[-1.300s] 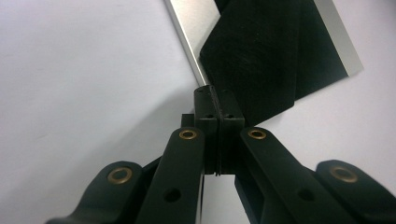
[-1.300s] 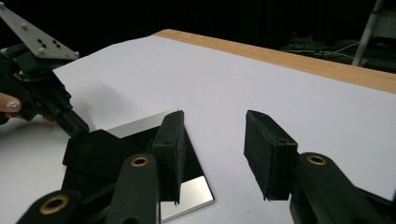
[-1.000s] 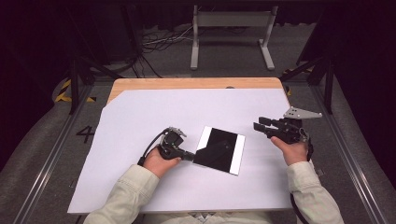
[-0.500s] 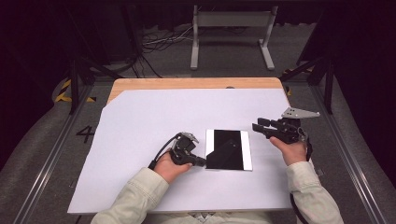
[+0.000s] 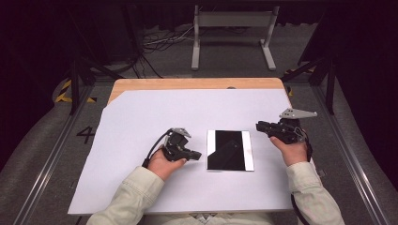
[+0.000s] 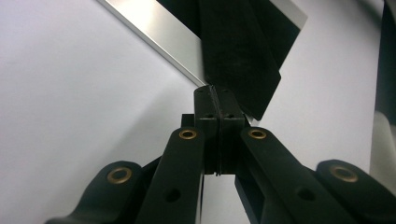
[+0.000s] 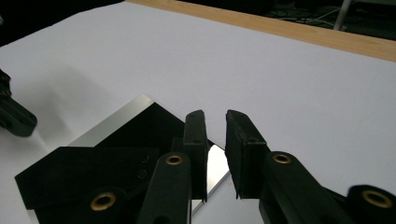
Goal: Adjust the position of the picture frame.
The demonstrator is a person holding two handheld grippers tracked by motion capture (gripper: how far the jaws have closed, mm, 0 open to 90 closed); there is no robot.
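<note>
A flat rectangular plate [image 5: 230, 150] with a black glossy middle and silver side strips lies square on the white sheet [image 5: 155, 117]. My left gripper [image 5: 197, 154] is shut with nothing between its jaws, its tips just left of the plate's left edge. In the left gripper view the shut tips [image 6: 212, 91] point at the plate's silver strip [image 6: 154, 35]. My right gripper [image 5: 259, 125] hovers off the plate's far right corner. Its jaws [image 7: 215, 116] have just been closing and stand a narrow gap apart with nothing between them, above the plate [image 7: 140, 126].
The white sheet covers a wooden table whose bare edge [image 5: 197, 83] shows at the far side. Beyond it are a metal stand [image 5: 232, 33] and floor cables [image 5: 159, 42]. Metal rails run along both sides. The left gripper [image 7: 14, 119] shows in the right gripper view.
The plate has turned from a tilted lie to square and shifted slightly right, with the left gripper following beside it. The right gripper's jaws have narrowed.
</note>
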